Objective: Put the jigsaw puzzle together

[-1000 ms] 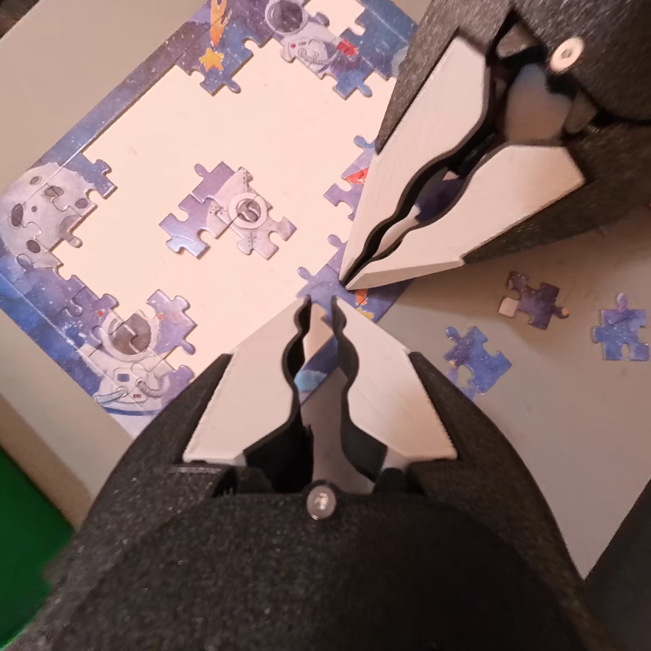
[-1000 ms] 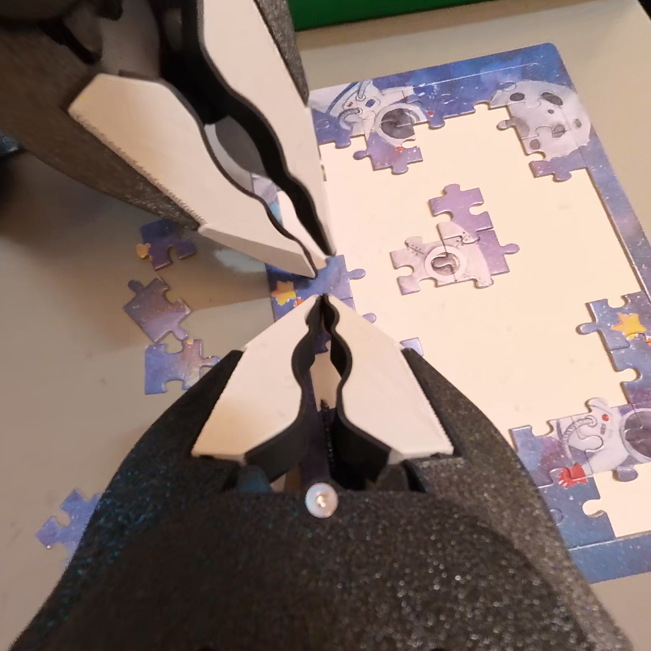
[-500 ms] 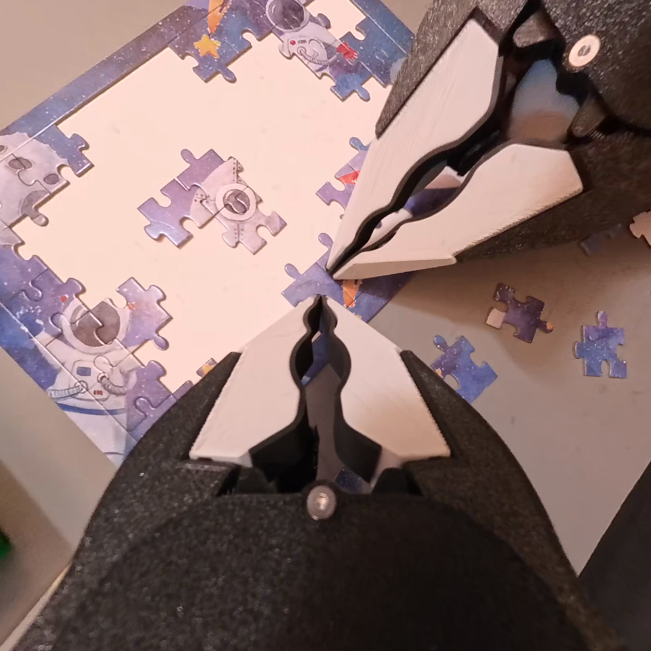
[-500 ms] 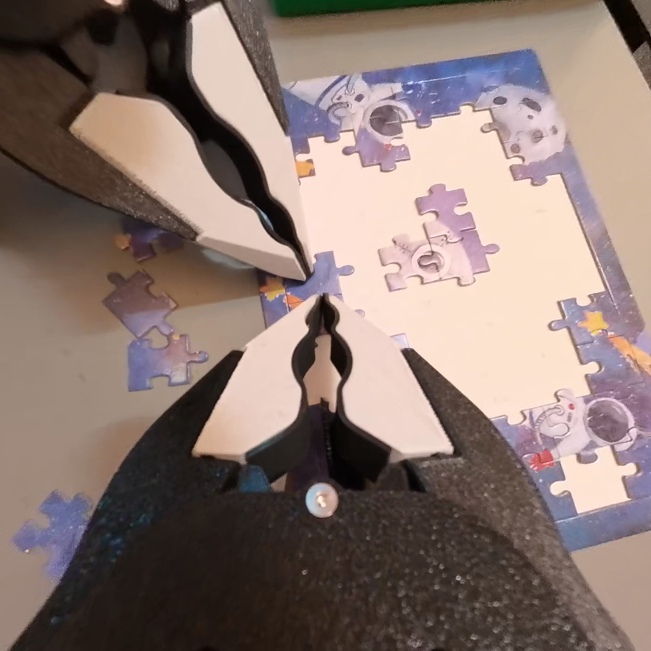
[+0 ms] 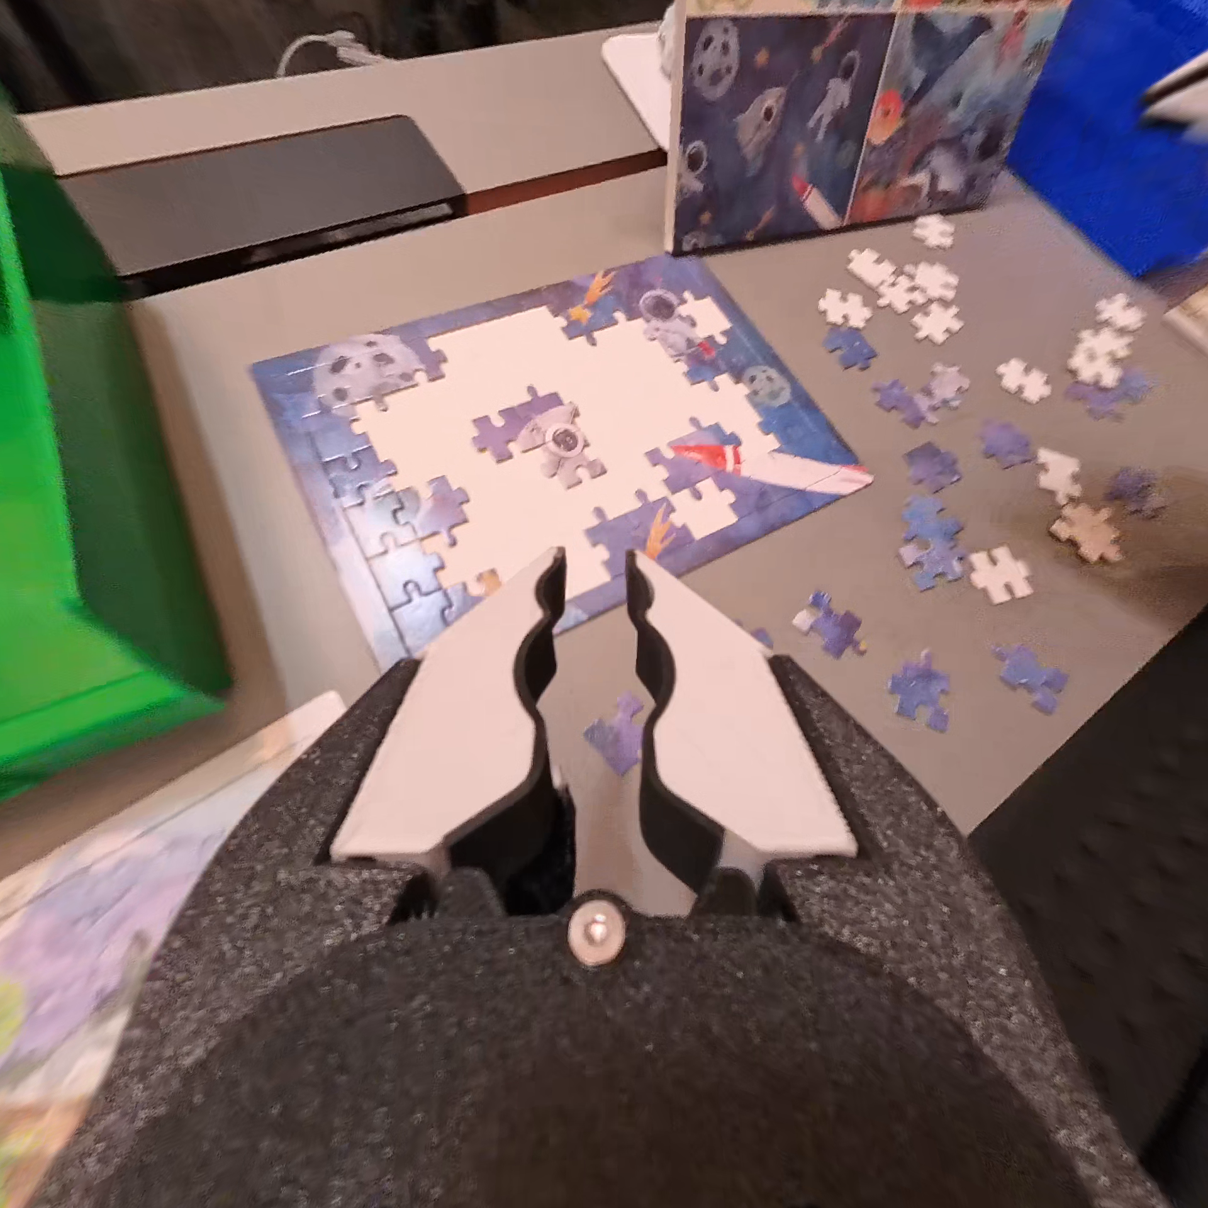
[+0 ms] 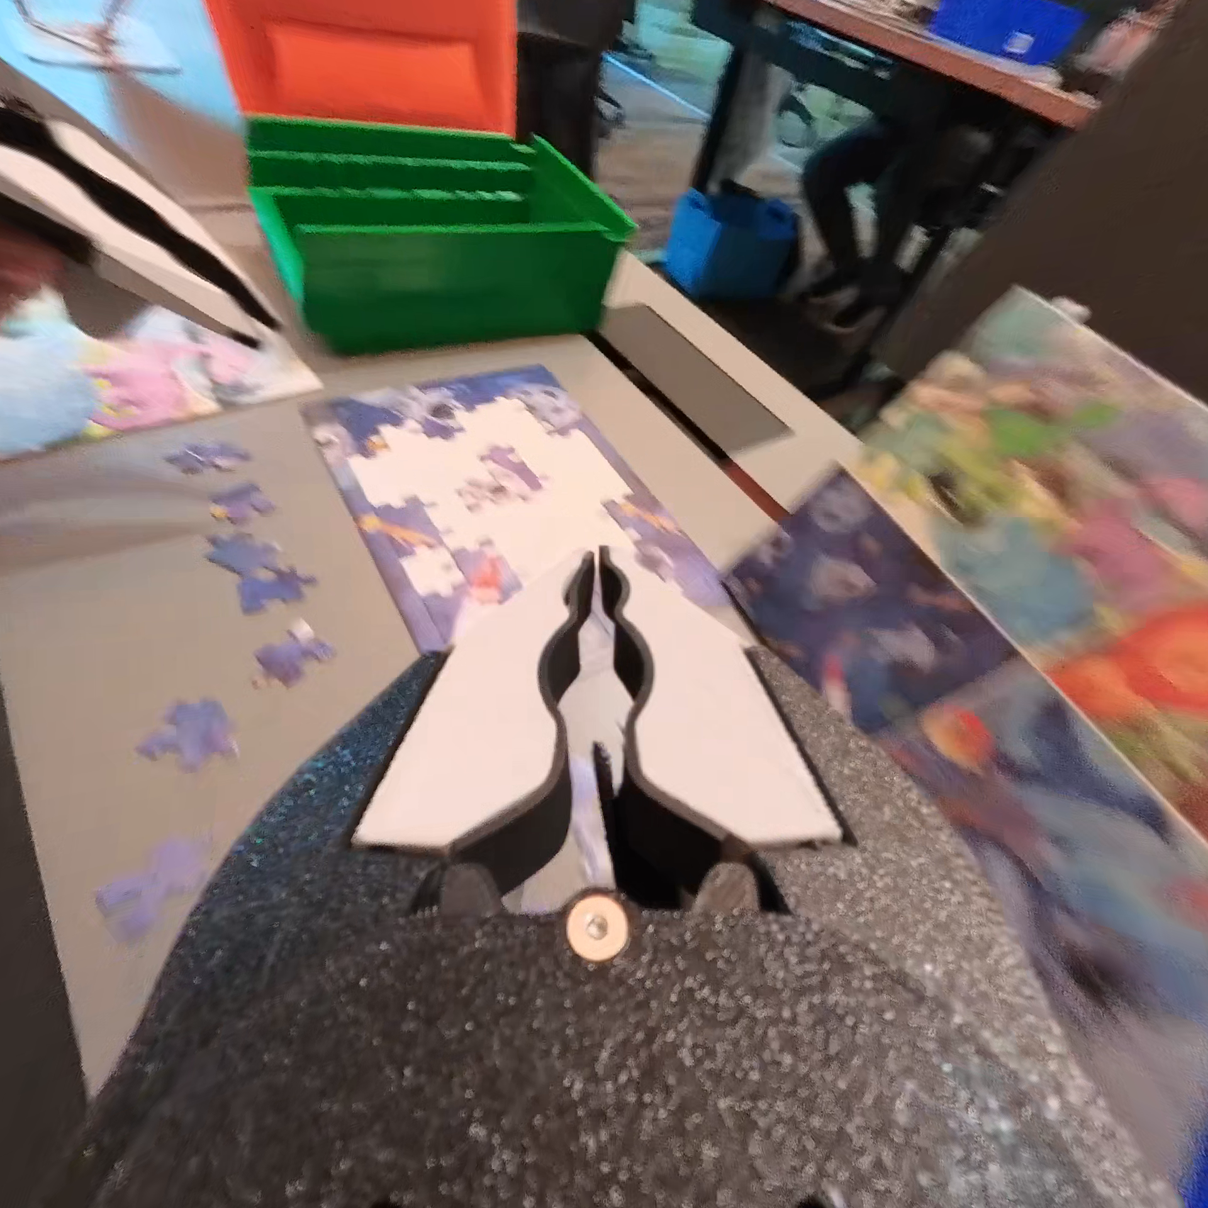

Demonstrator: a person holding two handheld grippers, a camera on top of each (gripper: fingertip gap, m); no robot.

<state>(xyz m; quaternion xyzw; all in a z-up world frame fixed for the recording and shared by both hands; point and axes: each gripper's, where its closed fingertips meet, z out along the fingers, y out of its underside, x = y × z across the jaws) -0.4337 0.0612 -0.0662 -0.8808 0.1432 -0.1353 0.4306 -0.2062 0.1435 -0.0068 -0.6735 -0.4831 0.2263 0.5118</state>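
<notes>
Beside puzzle (image 5: 555, 431): loose pieces (image 5: 928, 536); left gripper (image 5: 595, 565) fingers apart, right gripper (image 6: 598, 562) fingers together, both empty; pick one piece squarely.

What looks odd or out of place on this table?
Several loose puzzle pieces right of the puzzle tray lie white side up, picture hidden, while others nearby show blue. A small joined cluster sits alone mid-tray, touching no border. Nothing looks damaged.
</notes>
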